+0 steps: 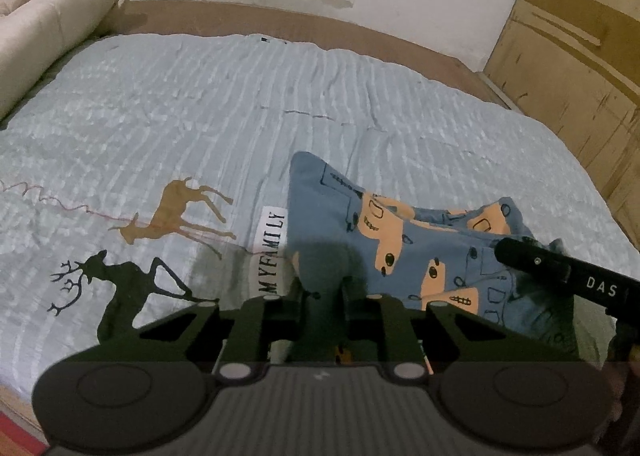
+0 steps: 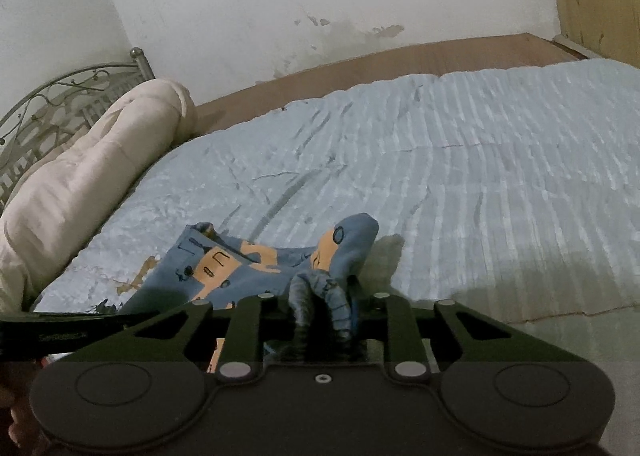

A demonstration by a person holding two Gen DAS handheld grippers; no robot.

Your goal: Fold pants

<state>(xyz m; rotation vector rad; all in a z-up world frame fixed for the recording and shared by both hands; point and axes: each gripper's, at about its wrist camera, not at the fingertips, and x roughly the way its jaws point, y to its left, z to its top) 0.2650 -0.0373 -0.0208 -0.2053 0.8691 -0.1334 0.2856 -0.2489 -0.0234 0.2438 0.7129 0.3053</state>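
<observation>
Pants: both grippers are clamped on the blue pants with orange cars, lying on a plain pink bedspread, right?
Not quite. The bedspread is light blue with deer prints, as the left wrist view shows. Both the left gripper and right gripper are clamped on the pants.

dim indoor light | soft focus (slightly grainy) | fisheye edges bent, dark corners

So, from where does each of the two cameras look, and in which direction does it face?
Left wrist: sits on the left gripper, facing across the bed to the wall; its fingers pinch the blue pants; the right gripper's black body enters from the right.
Right wrist: sits on the right gripper, facing toward the rolled cream quilt; its fingers pinch bunched pants fabric.
Shared: pants, bed, quilt.
</observation>
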